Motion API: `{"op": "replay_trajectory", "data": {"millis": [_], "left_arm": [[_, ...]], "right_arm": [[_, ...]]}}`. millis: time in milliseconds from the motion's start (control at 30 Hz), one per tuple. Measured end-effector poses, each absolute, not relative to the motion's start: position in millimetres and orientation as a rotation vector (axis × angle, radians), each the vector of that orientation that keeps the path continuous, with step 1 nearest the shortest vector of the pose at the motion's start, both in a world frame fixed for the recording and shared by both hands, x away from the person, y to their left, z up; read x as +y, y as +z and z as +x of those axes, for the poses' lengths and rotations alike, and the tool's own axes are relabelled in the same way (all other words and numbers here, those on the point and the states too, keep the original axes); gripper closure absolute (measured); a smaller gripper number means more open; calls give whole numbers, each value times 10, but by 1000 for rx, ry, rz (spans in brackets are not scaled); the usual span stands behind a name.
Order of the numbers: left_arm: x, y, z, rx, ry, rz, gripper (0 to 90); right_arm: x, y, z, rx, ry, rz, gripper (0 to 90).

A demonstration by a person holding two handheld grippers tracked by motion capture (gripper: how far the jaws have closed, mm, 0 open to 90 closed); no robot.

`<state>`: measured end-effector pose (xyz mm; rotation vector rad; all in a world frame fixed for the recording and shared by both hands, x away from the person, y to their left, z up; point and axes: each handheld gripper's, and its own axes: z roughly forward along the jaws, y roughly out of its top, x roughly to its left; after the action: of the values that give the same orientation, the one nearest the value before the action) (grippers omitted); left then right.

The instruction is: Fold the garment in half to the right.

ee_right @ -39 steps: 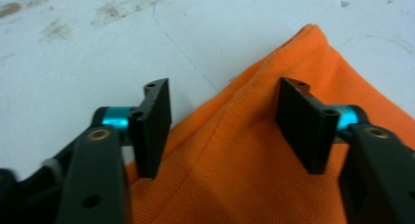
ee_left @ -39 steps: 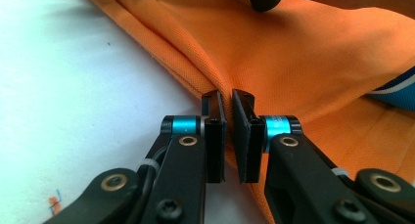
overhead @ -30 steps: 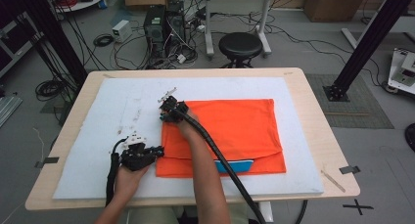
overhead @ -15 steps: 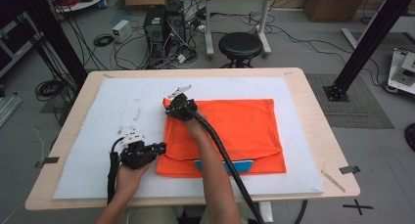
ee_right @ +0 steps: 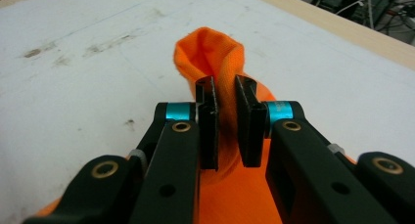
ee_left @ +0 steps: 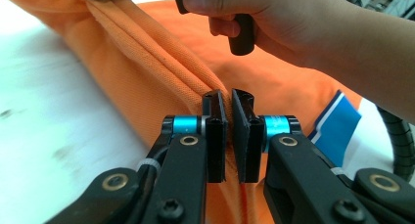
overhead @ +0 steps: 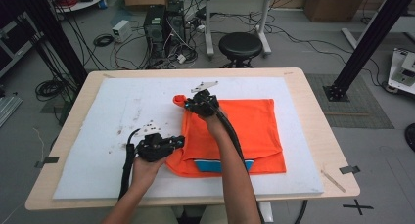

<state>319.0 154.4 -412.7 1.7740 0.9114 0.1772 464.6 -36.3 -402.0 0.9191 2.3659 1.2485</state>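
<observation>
Orange shirt [overhead: 244, 131] lies on the white mat [overhead: 98, 136], right of centre, its left edge lifted into a fold line running from the near side toward the far side. Left gripper [ee_left: 228, 131] is clenched on the near end of that edge; right gripper [ee_right: 225, 126], whose jaws have just been closing, pinches the far corner. The rest of the cloth lies to the right of both, so the fold should carry toward the mat's right edge.

table [overhead: 313, 94]: wood | on it: white mat [overhead: 122, 101] | on mat: orange garment [overhead: 254, 131]
</observation>
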Motion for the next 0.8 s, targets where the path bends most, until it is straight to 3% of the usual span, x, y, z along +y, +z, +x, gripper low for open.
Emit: {"op": "replay_trajectory", "data": {"millis": [467, 800], "left_arm": [[883, -3887, 3382, 845, 26, 1771, 843], [413, -3879, 3433, 807, 5, 1829, 843]], "right_arm": [[-1099, -3878, 4557, 2228, 1280, 1050, 820], [-1523, -3877, 4494, 2161, 1306, 1118, 820]]}}
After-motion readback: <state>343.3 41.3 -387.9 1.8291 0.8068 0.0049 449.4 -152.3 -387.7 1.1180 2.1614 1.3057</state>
